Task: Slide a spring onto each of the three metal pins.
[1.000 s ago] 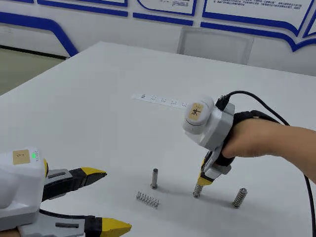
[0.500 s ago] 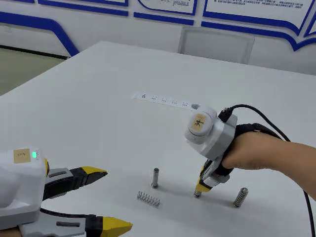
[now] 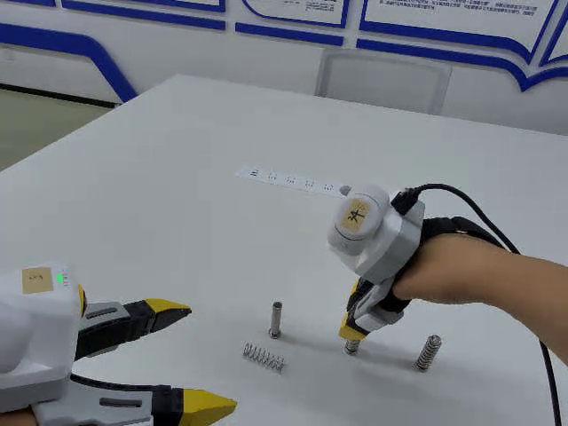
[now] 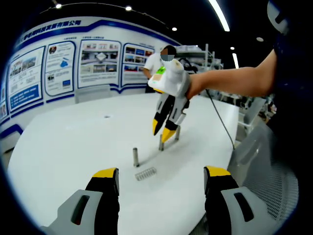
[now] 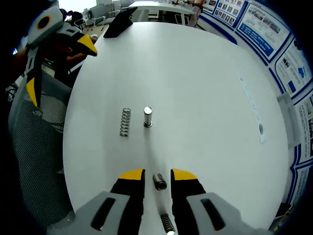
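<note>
The right gripper [image 5: 158, 172] points down at the middle pin [image 5: 159, 181], which wears a spring; its jaws stand slightly apart on either side, seemingly not quite touching it. Just left stands the bare pin [image 3: 276, 318], with the loose spring [image 3: 264, 357] lying flat nearer; to the right is the far-right pin [image 3: 429, 351], spring already on. The left gripper [image 3: 204, 358] hangs wide open over the table [image 3: 177, 177], near left.

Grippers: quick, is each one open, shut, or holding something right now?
Left gripper: open, holding nothing.
Right gripper: open, fingers either side of an upright spring, not gripping it.
</note>
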Action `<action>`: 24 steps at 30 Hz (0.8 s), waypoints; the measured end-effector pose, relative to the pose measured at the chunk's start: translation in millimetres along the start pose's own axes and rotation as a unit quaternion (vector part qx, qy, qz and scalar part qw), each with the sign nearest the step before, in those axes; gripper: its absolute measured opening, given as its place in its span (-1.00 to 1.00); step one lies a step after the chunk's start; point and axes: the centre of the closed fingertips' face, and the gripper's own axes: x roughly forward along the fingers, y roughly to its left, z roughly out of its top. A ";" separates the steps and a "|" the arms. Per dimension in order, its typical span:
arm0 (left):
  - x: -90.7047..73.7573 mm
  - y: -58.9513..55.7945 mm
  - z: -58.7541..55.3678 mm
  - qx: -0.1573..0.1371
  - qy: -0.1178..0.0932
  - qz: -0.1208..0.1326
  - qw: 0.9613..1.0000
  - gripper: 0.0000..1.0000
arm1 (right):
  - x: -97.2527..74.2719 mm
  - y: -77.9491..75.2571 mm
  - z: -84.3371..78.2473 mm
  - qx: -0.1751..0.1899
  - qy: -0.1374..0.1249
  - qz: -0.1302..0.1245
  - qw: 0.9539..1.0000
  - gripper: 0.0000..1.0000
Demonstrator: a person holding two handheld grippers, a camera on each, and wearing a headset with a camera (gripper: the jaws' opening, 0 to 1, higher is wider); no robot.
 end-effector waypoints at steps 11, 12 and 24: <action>-1.9 1.0 -0.8 -0.001 0.000 0.003 1.000 0.44 | 7.5 28.9 27.0 -0.026 -0.020 0.020 0.999 -0.59; -1.9 1.0 -0.8 -0.001 0.000 0.003 1.000 0.44 | 9.0 31.0 27.9 -0.027 -0.021 0.022 0.999 -0.59; -2.9 1.3 -0.7 -0.001 0.002 0.003 1.000 0.44 | 34.9 54.9 37.8 -0.016 -0.036 0.052 0.998 -0.66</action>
